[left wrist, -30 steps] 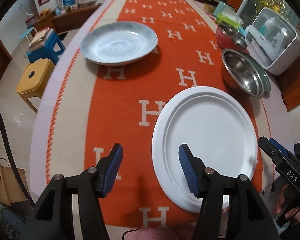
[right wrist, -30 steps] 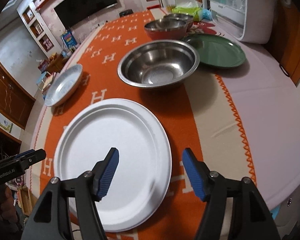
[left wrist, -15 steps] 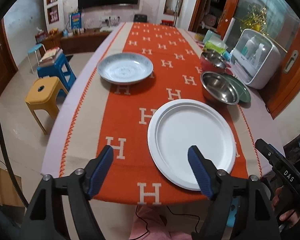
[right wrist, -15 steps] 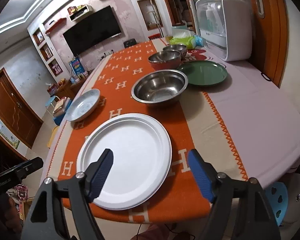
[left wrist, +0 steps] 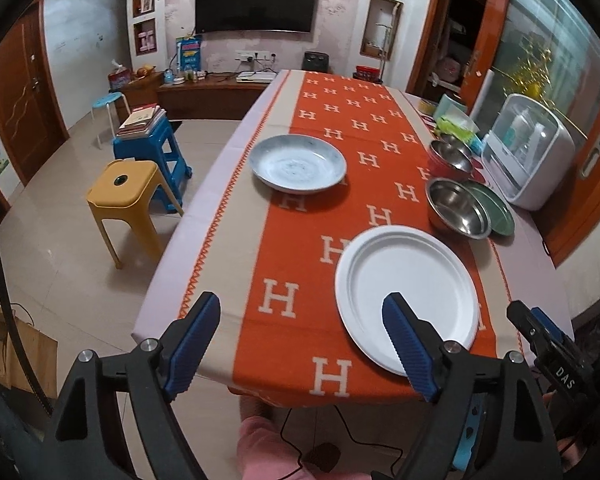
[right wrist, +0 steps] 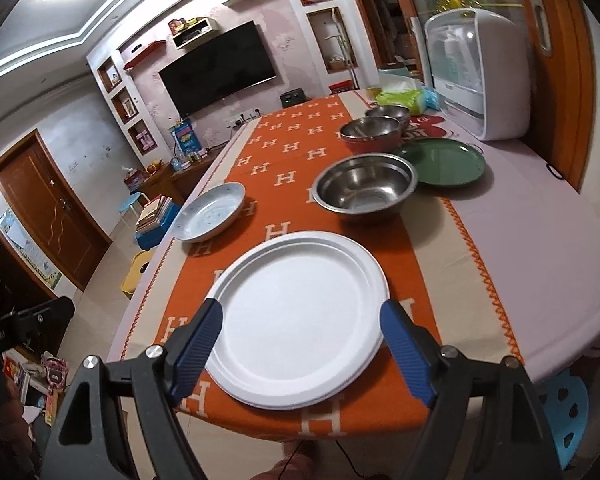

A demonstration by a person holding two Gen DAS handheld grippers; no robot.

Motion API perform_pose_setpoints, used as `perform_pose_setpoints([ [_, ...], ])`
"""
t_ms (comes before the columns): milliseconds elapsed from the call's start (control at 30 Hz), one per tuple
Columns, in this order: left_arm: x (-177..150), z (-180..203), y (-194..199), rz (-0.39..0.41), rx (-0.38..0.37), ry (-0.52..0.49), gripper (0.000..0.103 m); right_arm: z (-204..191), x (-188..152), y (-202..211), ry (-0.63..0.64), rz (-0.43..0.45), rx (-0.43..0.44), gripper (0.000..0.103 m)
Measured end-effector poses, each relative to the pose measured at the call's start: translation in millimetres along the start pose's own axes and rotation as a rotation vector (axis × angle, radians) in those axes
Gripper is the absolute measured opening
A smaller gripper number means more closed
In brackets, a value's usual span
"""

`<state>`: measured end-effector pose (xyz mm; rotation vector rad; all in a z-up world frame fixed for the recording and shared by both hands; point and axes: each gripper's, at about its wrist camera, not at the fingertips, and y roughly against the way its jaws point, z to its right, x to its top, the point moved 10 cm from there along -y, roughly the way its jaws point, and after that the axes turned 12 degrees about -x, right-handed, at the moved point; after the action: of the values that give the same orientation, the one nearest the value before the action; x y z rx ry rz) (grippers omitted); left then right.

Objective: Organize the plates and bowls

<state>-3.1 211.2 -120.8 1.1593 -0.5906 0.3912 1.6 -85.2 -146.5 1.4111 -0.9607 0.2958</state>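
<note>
A white plate point(left wrist: 406, 292) point(right wrist: 300, 316) lies at the near end of the orange runner. A blue-grey dish point(left wrist: 298, 162) point(right wrist: 211, 216) sits further back on the left. A steel bowl point(left wrist: 456, 208) point(right wrist: 364, 188) stands beside a green plate point(left wrist: 500, 216) point(right wrist: 444, 162); two more bowls point(left wrist: 450, 156) point(right wrist: 374, 132) stand behind. My left gripper point(left wrist: 300, 344) is open and empty, held off the table's near edge. My right gripper point(right wrist: 300, 354) is open and empty, held before the white plate.
A white dish cabinet point(left wrist: 528, 156) point(right wrist: 476, 76) stands at the table's right edge, with green packets point(right wrist: 406, 98) behind the bowls. Yellow point(left wrist: 128, 196) and blue stools point(left wrist: 148, 144) stand on the floor to the left. The other gripper point(left wrist: 556, 364) shows at right.
Both grippers have pulled back and up from the table, and their jaws have opened wider. The white plate stays where it lay on the runner.
</note>
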Motion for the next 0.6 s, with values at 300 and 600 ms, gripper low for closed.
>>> perform_pose_setpoints([
  [300,42.5,-29.2,-14.4,-0.006,-0.033,0.009,0.082,-28.5,28.4,-16.0,-0.014,0.041,-0.011,0.082],
  [600,112.7,-60.1,-43.3,-0.008,-0.067,-0.023,0.082,-66.0,58.9,-41.6,-0.053,0.064,-0.014,0.082],
])
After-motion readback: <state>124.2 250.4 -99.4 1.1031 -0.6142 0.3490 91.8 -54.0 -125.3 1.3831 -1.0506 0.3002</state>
